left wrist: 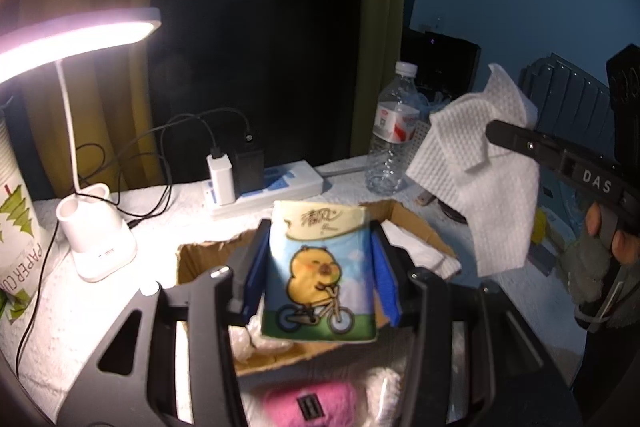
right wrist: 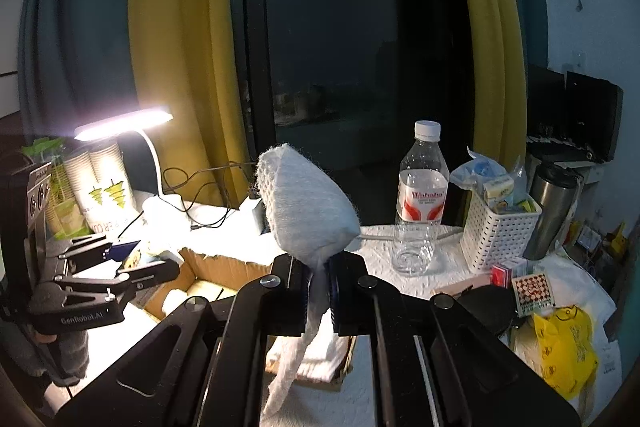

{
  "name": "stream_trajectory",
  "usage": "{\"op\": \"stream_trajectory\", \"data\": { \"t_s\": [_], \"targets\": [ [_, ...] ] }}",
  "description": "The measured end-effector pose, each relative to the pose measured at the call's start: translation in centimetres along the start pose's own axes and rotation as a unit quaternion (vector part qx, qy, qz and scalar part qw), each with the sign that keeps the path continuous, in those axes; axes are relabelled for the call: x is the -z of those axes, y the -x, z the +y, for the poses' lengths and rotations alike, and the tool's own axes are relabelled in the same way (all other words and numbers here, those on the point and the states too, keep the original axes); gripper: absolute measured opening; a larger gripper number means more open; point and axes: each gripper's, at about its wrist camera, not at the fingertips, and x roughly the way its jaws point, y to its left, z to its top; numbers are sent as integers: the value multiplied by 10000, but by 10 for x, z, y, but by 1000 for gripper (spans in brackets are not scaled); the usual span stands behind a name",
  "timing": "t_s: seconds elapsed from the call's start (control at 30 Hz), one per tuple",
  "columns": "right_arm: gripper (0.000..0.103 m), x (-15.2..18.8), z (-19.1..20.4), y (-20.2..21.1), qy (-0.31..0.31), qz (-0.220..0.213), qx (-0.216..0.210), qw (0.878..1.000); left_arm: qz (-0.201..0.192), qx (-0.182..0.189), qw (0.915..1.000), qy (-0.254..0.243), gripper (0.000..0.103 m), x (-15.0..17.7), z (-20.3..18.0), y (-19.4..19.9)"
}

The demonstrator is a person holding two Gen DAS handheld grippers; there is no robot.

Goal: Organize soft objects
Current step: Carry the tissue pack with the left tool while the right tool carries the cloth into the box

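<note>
My left gripper (left wrist: 320, 259) is shut on a tissue pack (left wrist: 320, 271) printed with a yellow animal on a bicycle, held above an open cardboard box (left wrist: 412, 219). My right gripper (right wrist: 319, 287) is shut on a white waffle cloth (right wrist: 304, 203), which hangs above the right side of the box; the cloth also shows in the left wrist view (left wrist: 476, 163). The left gripper appears in the right wrist view (right wrist: 124, 259), over the box (right wrist: 216, 263). White soft items lie inside the box. A pink fluffy item (left wrist: 312, 403) lies in front of the box.
A lit desk lamp (left wrist: 92, 247), a power strip with chargers (left wrist: 256, 187), a water bottle (right wrist: 422, 199), a white basket (right wrist: 496, 235), a steel mug (right wrist: 554, 211), paper cups (right wrist: 100, 187) and a yellow bag (right wrist: 568, 351) stand around the box.
</note>
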Motion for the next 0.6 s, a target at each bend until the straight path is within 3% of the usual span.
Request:
{"op": "stream_trajectory", "data": {
  "t_s": [0.23, 0.6],
  "targets": [
    [9, 6, -3, -35, 16, 151, 30, 9999, 195, -16, 9998, 106, 48, 7, 7, -31],
    [9, 52, -1, -96, 219, 1010, 175, 9945, 678, 81, 9975, 201, 48, 22, 9, -75]
  ]
}}
